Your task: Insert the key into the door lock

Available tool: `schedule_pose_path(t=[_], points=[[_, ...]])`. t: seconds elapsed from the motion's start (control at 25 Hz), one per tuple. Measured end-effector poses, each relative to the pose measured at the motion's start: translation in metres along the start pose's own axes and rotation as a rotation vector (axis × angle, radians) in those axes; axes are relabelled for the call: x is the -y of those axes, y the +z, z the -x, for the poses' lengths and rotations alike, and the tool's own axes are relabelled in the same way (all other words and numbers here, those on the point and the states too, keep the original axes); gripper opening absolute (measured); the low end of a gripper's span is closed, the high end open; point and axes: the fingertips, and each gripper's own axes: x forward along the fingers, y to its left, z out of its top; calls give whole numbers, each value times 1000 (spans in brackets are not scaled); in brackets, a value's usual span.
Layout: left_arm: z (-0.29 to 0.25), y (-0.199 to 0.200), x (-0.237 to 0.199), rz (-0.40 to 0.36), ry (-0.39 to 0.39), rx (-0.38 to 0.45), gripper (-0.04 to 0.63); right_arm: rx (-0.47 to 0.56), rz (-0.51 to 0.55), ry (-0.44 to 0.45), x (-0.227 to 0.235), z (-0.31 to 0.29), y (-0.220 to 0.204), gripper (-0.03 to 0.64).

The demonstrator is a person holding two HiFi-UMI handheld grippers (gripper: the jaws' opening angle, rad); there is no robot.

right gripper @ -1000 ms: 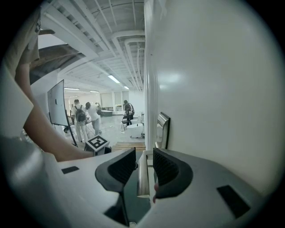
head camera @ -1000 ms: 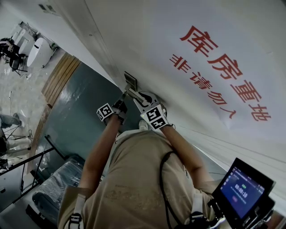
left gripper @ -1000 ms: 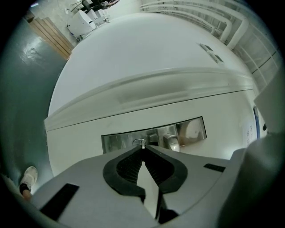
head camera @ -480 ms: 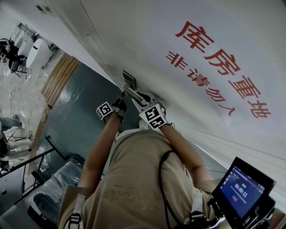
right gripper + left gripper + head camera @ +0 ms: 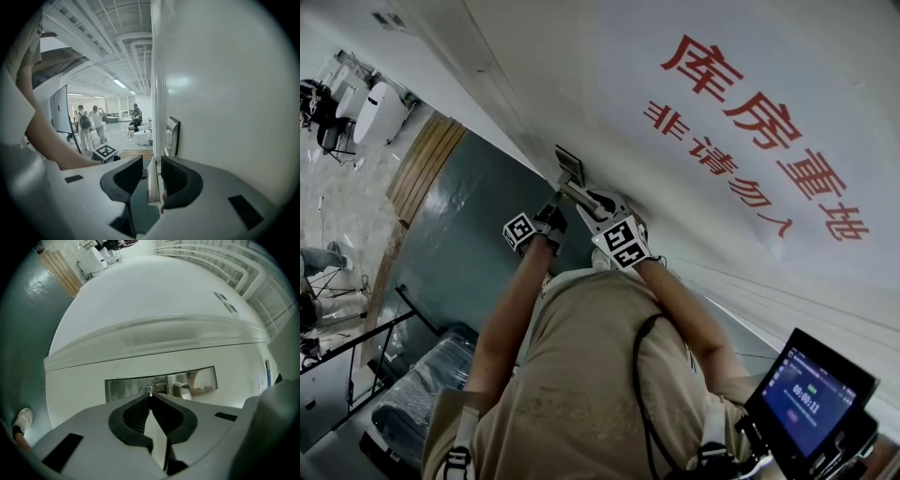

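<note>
The white door carries a steel lock plate with a lever handle. In the left gripper view my left gripper is shut on a thin key. The key's tip sits at the keyhole in the plate, and most of the key is hidden by the pads. My right gripper has its jaws closed around the door handle, just this side of the plate. From the head view both grippers, left and right, meet at the lock.
Red characters are printed on the door. A tablet screen hangs at my lower right. Dark green floor and wooden boards lie to the left. Several people and chairs stand far down the hall.
</note>
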Motion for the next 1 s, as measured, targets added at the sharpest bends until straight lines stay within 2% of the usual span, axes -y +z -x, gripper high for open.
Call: schedule_pose_path(t=[0.24,0.76,1.0], points=[[-3,-5,-1,57,2,21,34,-12,5,12,-4,0,-4,129],[-2,0,-6,19,-1,1,34,-15,5,16,-4,-1,-5,129],[-4,-3,2,33,-28,-4,34,-23,11,34,-11,-4,-7,129]])
